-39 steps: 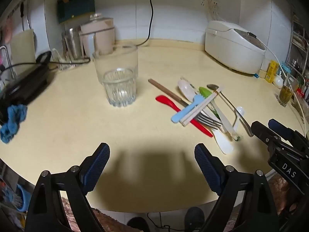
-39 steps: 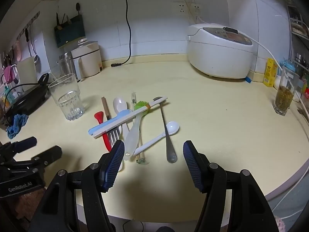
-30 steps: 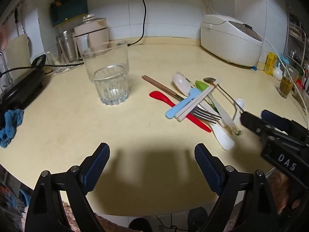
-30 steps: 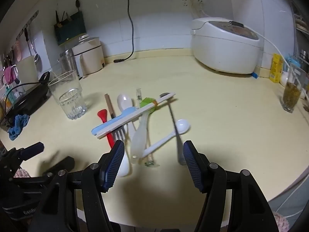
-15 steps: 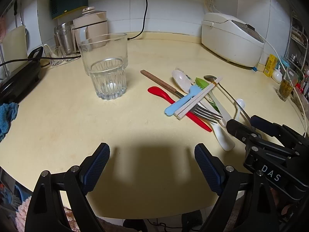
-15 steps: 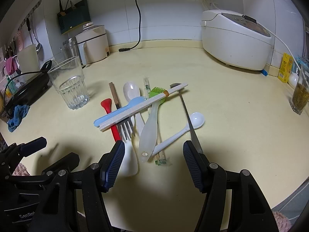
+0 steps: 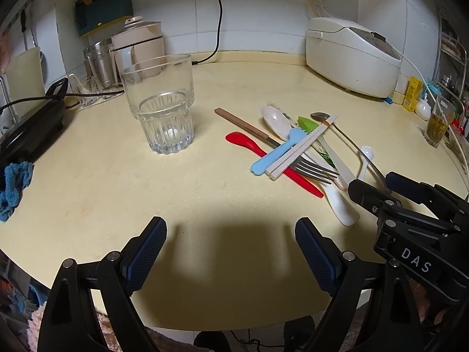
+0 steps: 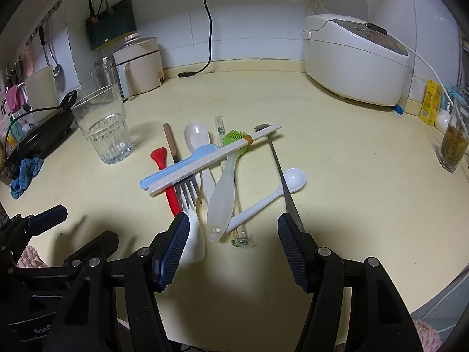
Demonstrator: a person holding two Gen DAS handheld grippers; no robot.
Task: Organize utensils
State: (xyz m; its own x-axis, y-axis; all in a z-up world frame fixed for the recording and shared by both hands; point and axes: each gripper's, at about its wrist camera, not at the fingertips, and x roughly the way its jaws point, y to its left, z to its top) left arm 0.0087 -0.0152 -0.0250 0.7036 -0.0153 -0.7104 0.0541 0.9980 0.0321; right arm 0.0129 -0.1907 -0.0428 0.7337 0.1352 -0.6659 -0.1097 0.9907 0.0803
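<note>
A pile of utensils lies mid-counter: white chopsticks (image 8: pixel 211 158) across a blue fork (image 8: pixel 176 167), a red spatula (image 8: pixel 164 170), a metal fork (image 8: pixel 189 190), a green-bristled brush (image 8: pixel 233 139), a small white spoon (image 8: pixel 293 179) and a long metal spoon (image 8: pixel 281 170). An empty glass tumbler (image 7: pixel 162 114) stands left of them. My right gripper (image 8: pixel 233 228) is open just above the near handle ends, holding nothing. My left gripper (image 7: pixel 230 234) is open over bare counter, in front of the glass and the pile (image 7: pixel 302 146). The right gripper (image 7: pixel 373 183) also shows at the pile's right end.
A white rice cooker (image 8: pixel 354 55) sits at the back right, and a glass of yellowish liquid (image 8: pixel 453 143) at the far right. A beige appliance (image 8: pixel 140 64), a black appliance (image 7: pixel 29 126) and a blue cloth (image 8: pixel 25 173) line the left side. The counter's rounded front edge (image 7: pixel 205 325) runs below the grippers.
Both grippers have moved forward and lower over the counter. The right one has closed in on the pile's near ends. The utensils and the glass have not moved.
</note>
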